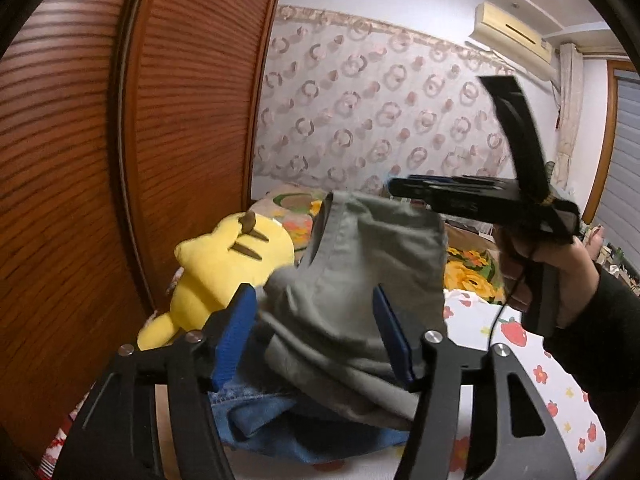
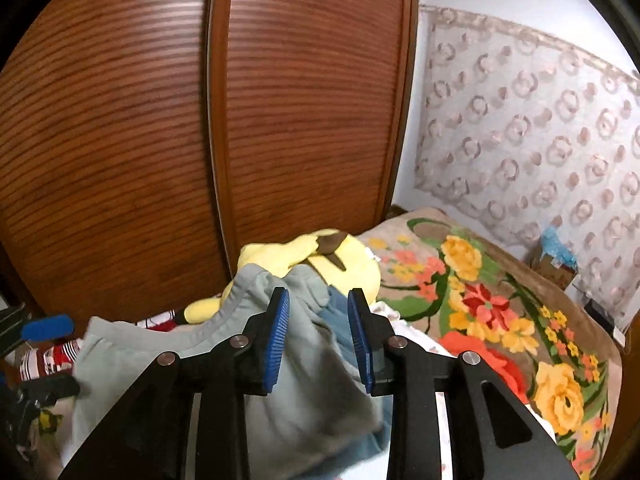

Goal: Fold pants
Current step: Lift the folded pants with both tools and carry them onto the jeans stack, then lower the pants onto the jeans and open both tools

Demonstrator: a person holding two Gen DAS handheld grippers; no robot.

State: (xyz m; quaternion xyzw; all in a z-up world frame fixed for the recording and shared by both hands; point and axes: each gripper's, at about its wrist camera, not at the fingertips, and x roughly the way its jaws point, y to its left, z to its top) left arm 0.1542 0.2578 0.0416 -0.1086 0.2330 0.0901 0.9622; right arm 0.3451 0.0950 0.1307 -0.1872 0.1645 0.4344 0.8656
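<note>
My left gripper stands wide around the grey pants; my right gripper, narrower, grips nothing. Jeans lie mostly hidden under the pants; the toy behind is half covered.

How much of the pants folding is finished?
The grey pants look bunched in a folded heap on blue jeans. Nothing is gripped: the left gripper and right gripper are open around the cloth. Tidying the fold and the jeans seem left.
</note>
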